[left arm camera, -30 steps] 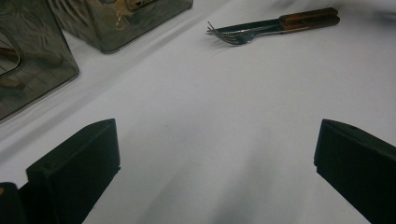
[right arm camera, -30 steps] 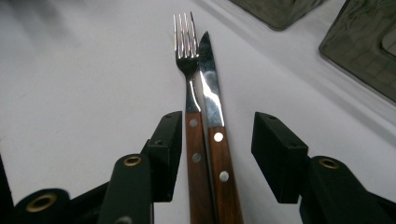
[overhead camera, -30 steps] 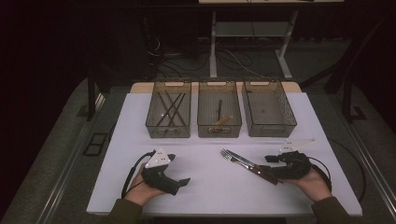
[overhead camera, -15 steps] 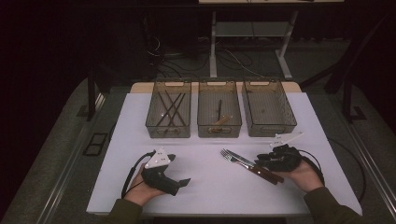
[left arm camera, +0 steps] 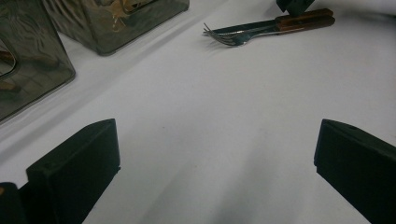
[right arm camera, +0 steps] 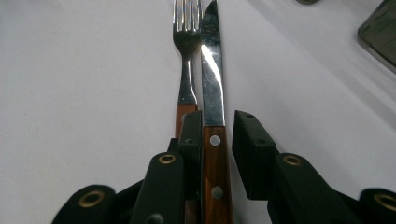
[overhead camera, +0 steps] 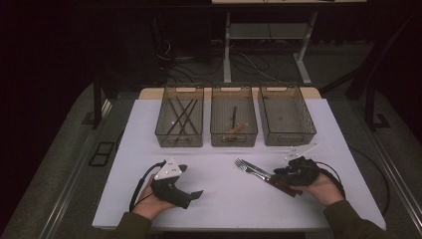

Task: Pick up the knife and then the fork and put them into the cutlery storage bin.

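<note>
White covers the whole worktop, and at its far edge three smoky transparent plastic bins stand in a row. The left bin holds thin dark sticks that cross each other, the middle bin holds a dark utensil and a brownish one, and the right bin looks almost empty.

The left gripper rests on the near left part of the worktop. Its jaws stand wide apart with only bare white surface between them.

The right gripper lies low on the near right part. Its jaws have just been closing, and the wooden-handled steel knife is between them. One jaw touches the brown handle; on the other side a small gap remains, so the knife is not yet really clamped. The wooden-handled steel fork lies just beside the knife, touching it or nearly so, outside the jaws.

I judge that the step in hand is to grasp the knife for sorting. The next move calls for closing fully on the handle alone and lifting straight up without dragging the fork, then carrying it to the far bins.
</note>
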`<state>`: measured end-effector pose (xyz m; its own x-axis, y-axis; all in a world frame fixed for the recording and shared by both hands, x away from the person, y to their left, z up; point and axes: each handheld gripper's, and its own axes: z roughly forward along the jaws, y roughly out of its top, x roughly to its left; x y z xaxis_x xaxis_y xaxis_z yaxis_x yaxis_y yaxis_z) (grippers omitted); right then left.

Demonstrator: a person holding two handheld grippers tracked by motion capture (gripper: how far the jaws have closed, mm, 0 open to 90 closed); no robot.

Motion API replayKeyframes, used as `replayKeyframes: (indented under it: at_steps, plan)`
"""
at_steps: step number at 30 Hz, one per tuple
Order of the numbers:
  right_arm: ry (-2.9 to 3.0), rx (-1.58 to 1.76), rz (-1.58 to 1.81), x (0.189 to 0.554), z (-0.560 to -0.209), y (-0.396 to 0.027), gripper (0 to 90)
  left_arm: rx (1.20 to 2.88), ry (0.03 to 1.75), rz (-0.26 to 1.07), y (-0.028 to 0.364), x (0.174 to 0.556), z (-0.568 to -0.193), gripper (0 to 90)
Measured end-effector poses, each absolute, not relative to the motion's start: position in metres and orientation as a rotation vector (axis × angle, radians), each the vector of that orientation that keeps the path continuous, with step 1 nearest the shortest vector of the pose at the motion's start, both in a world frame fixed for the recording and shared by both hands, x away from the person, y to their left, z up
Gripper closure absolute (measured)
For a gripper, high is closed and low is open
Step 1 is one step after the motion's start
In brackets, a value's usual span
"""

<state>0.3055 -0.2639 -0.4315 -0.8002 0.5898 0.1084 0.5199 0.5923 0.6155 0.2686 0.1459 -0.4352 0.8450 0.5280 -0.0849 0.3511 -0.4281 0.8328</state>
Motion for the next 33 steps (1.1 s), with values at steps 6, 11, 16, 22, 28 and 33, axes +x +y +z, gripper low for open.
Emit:
replayKeyframes:
  at_steps: [6,11,16,22,28,33]
  plan:
    - [2.717,0.943,0.967,0.306,-0.433,-0.264,74.0,2.061,0.643,0.235,0.146,0.268,-0.435,0.0]
    - [2.726,0.940,0.956,0.306,-0.434,-0.263,74.6,2.063,0.644,0.235,0.146,0.269,-0.435,0.0]
    - [2.740,0.943,0.937,0.308,-0.436,-0.262,74.7,2.061,0.645,0.236,0.146,0.269,-0.435,0.0]
    - [2.781,0.940,0.885,0.312,-0.437,-0.259,74.8,2.064,0.643,0.236,0.146,0.268,-0.435,0.0]
    - [2.844,0.901,0.699,0.318,-0.430,-0.244,74.5,2.059,0.644,0.234,0.145,0.268,-0.436,0.0]
    - [2.938,0.907,0.521,0.331,-0.424,-0.231,74.5,2.057,0.640,0.235,0.144,0.268,-0.436,0.0]
